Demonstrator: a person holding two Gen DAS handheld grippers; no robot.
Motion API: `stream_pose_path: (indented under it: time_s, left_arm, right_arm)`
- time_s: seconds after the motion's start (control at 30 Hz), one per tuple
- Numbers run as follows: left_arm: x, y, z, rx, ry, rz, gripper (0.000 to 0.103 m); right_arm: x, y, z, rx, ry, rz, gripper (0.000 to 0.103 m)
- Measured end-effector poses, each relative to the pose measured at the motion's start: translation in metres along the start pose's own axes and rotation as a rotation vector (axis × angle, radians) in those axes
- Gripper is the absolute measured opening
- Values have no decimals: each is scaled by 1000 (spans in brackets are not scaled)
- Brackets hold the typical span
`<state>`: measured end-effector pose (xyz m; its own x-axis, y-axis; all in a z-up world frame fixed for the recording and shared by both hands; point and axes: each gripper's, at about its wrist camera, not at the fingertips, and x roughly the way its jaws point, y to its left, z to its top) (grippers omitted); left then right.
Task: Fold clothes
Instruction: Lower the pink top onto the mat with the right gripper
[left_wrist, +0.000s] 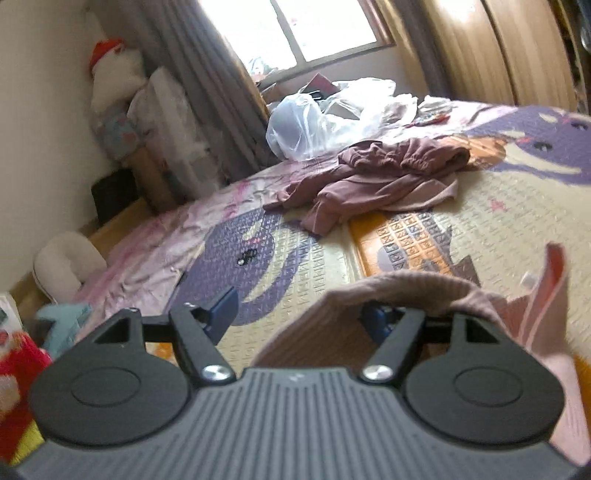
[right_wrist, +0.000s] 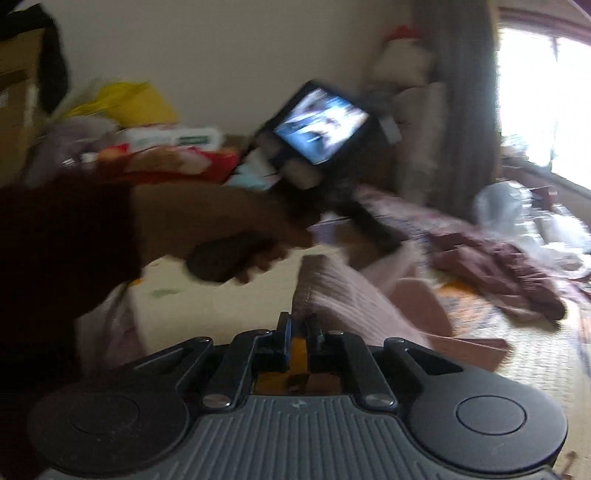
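I count two garments on the bed. The first is a pale pink ribbed garment (left_wrist: 388, 291), right up against my left gripper (left_wrist: 303, 314): its ribbed edge drapes over the right finger while the left finger (left_wrist: 221, 304) stands bare, so the jaws are spread wide with cloth lying between them, not pinched. Through the right wrist camera the same pink garment (right_wrist: 343, 295) rises in a fold just past my right gripper (right_wrist: 298, 332), whose two fingers sit nearly together with only a thin slit between them; I see no cloth caught in that slit. The second piece is a crumpled mauve garment (left_wrist: 376, 181), lying well apart toward the far side of the patterned mat (left_wrist: 498, 229). Behind it sits one clear plastic bag (left_wrist: 306, 129). The right view is blurred; in it I make out one hand (right_wrist: 236, 254) in a dark sleeve, and one lit screen (right_wrist: 321, 122) above it.
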<state>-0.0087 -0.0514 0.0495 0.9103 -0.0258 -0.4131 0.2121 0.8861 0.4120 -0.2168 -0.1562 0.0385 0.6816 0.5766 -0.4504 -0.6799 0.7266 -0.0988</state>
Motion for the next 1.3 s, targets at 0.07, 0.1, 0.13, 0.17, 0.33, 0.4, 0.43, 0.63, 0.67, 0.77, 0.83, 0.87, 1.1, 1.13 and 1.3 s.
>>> stream_pose_path:
  time_s: [0.07, 0.1, 0.13, 0.17, 0.33, 0.4, 0.43, 0.63, 0.67, 0.77, 0.83, 0.87, 1.1, 1.13, 1.3]
  left_arm:
    - [6, 0, -7, 24, 36, -11, 76]
    - [11, -1, -12, 33, 64, -24, 76]
    - [16, -1, -17, 41, 91, -37, 76]
    - [21, -1, -22, 47, 117, -47, 76]
    - [38, 10, -43, 21, 216, -84, 79]
    - [40, 15, -48, 6, 235, -97, 82]
    - [41, 16, -50, -1, 244, -104, 83]
    - [43, 20, -60, -43, 296, -189, 87]
    - [43, 22, -60, -53, 299, -198, 89]
    - [41, 30, -60, -85, 298, -233, 93]
    - [37, 35, -58, -109, 288, -275, 96]
    - [34, 36, -57, -122, 282, -308, 101]
    - [23, 38, -49, -184, 250, -468, 103]
    - [24, 38, -49, -195, 256, -482, 103]
    - [39, 28, -54, -241, 327, -458, 103]
  right_arm:
    - [10, 5, -4, -33, 71, 59, 17]
    - [13, 8, -5, -66, 98, 64, 18]
    - [15, 9, -5, -85, 115, 69, 18]
    - [15, 5, -4, -80, 117, 70, 20]
    - [7, -42, 6, 85, 82, -23, 40]
    - [11, -69, 5, 208, 69, -119, 49]
    - [14, -83, 3, 275, 65, -171, 50]
    - [45, -152, -18, 618, 86, -409, 62]
    - [50, -159, -21, 645, 85, -417, 65]
    - [60, -173, -26, 692, 77, -447, 73]
    - [66, -181, -30, 725, 70, -466, 78]
    - [69, -185, -32, 750, 72, -469, 79]
    - [101, -197, -44, 807, 108, -456, 55]
    - [105, -196, -43, 798, 112, -443, 47]
    - [106, -183, -34, 694, 120, -443, 19]
